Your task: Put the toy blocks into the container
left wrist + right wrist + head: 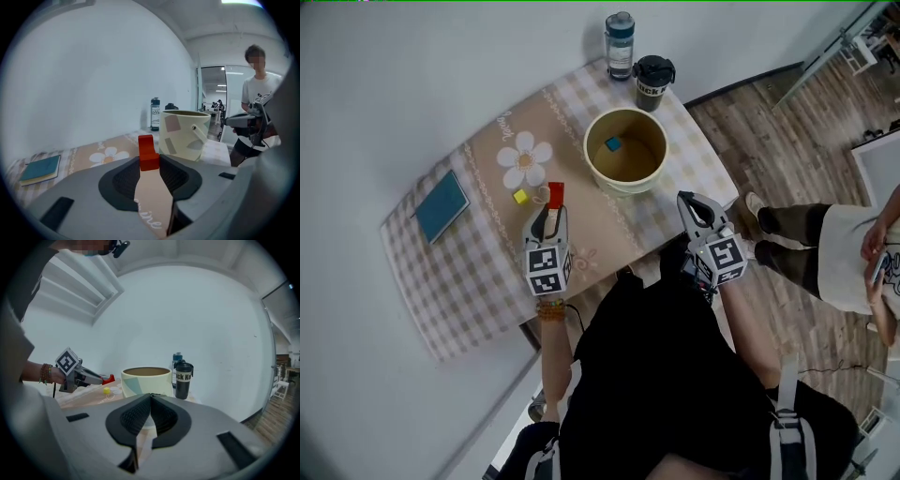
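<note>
1. Checked tablecloth (487,272) surface: red block (148,153) stands upright above it, pinched in your left gripper (550,208).
2. Cream bucket (180,136) lies near, ahead and right of the block; the carry likely goes that way.
3. Your right gripper (150,399) is closed and empty.

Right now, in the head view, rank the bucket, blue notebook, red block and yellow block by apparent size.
1. bucket
2. blue notebook
3. red block, though it is held off the table, nearer the camera
4. yellow block
</note>
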Tool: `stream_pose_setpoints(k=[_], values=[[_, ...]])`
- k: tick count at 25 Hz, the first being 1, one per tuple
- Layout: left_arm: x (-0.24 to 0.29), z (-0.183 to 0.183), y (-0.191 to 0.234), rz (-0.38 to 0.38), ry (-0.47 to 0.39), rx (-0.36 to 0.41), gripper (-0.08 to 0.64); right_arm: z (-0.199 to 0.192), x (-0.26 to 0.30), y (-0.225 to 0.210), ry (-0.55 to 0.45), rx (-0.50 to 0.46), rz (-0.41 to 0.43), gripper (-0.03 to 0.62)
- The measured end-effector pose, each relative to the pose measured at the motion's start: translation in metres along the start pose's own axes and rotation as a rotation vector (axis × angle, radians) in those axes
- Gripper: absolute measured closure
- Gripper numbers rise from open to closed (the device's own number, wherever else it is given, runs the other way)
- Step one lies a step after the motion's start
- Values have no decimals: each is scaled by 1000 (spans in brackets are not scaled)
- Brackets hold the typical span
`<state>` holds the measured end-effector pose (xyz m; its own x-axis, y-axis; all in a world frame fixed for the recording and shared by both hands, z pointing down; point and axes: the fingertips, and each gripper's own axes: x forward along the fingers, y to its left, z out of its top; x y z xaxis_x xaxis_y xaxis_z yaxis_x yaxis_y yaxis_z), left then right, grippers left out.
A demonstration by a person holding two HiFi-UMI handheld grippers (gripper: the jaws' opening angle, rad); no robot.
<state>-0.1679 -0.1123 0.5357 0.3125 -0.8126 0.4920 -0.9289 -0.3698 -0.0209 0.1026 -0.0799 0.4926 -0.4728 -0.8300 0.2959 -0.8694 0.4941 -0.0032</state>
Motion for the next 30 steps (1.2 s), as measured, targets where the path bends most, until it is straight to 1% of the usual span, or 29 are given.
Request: stream_pose_setpoints(k=[3,7,12,17,21,23,26,30], values=[[2,23,-19,-41,-42,9,414,-1,-5,-8,-8,13,-17,586],[4,44,-30,-61,-69,35,414,-2,-10,-17,-19,20,-41,586],[-2,73,-35,-83,-121,15,414,-7,-21,-27,-11,33,-68,586],[-8,136,-40,-103,-212,87,414,-6,-24,-35,-18,39,-85,586],[-4,177,-62,-135,-259,175,416,-6,-30,-38,-28,48,-99,586],[0,193,-76,-163,-280,204,416,-4,-32,-41,-36,51,-109,586],[12,204,-99,-214,-282,234,416,-7,-37,-48,-37,64,-134,586],[30,201,-122,-256,-245,272,416,-16,-46,-57,-29,89,-162,586]])
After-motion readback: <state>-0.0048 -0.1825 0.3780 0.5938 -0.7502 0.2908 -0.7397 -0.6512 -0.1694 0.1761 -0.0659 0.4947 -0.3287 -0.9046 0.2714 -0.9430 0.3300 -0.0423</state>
